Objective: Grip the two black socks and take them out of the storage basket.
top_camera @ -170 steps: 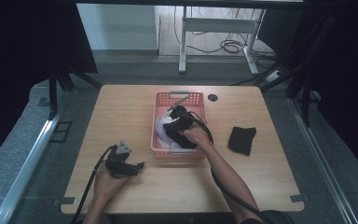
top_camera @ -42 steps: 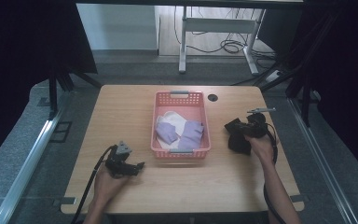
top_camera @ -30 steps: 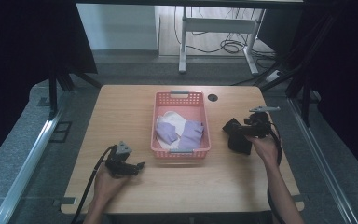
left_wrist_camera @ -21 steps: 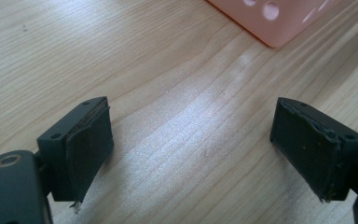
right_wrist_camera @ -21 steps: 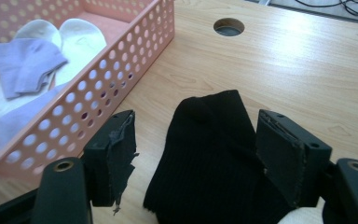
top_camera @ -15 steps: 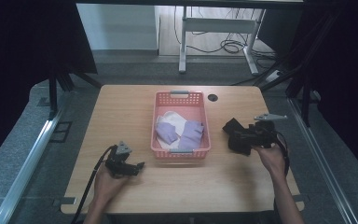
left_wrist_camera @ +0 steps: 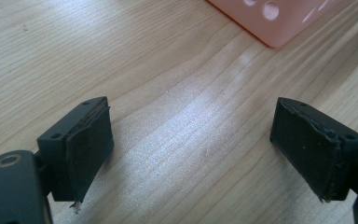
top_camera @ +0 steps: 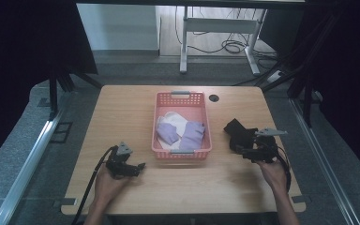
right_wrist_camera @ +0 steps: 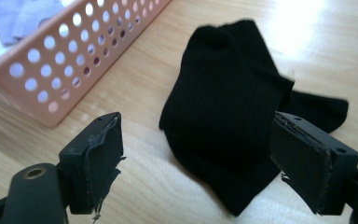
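Right gripper, jaws just opened wide and empty, has released the black socks near the worktop's right edge, beside the pink basket; left gripper rests open.

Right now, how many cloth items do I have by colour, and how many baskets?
Black socks, on the table right of the basket: 1 pile, count unclear
Purple pieces, in the basket: 2
White pieces, in the basket: 1
Pink basket: 1
Total: 5

Pink perforated basket mid-table, lilac socks and white cloth inside, wooden table
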`<state>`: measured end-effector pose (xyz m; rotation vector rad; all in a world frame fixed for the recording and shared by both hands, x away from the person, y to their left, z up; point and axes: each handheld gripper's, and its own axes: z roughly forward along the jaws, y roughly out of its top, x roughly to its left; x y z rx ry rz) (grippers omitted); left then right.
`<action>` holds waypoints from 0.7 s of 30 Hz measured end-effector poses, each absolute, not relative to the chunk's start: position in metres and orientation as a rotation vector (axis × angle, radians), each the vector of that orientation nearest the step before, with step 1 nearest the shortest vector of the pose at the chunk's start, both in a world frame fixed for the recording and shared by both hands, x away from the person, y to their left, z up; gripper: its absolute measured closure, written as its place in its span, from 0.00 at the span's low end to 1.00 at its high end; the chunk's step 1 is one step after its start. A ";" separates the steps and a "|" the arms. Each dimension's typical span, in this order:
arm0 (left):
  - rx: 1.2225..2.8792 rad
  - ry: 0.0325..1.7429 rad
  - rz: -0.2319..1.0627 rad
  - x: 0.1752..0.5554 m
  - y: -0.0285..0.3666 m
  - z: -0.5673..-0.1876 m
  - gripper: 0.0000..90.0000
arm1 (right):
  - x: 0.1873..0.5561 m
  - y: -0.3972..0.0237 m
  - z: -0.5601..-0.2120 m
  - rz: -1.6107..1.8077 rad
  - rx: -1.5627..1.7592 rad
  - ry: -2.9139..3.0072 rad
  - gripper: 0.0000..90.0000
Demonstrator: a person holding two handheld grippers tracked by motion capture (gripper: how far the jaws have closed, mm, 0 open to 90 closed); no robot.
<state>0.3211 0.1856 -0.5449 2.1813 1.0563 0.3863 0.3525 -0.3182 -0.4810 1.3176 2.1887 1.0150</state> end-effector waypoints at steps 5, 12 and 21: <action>2.182 1.057 0.386 0.321 0.186 -0.545 0.14 | 0.347 -0.321 -0.494 0.999 1.338 2.201 0.18; 2.182 1.056 0.386 0.321 0.186 -0.545 0.14 | 0.344 -0.321 -0.512 0.928 1.345 2.231 0.17; 2.182 1.056 0.386 0.321 0.186 -0.545 0.14 | 0.344 -0.325 -0.527 0.856 1.360 2.269 0.17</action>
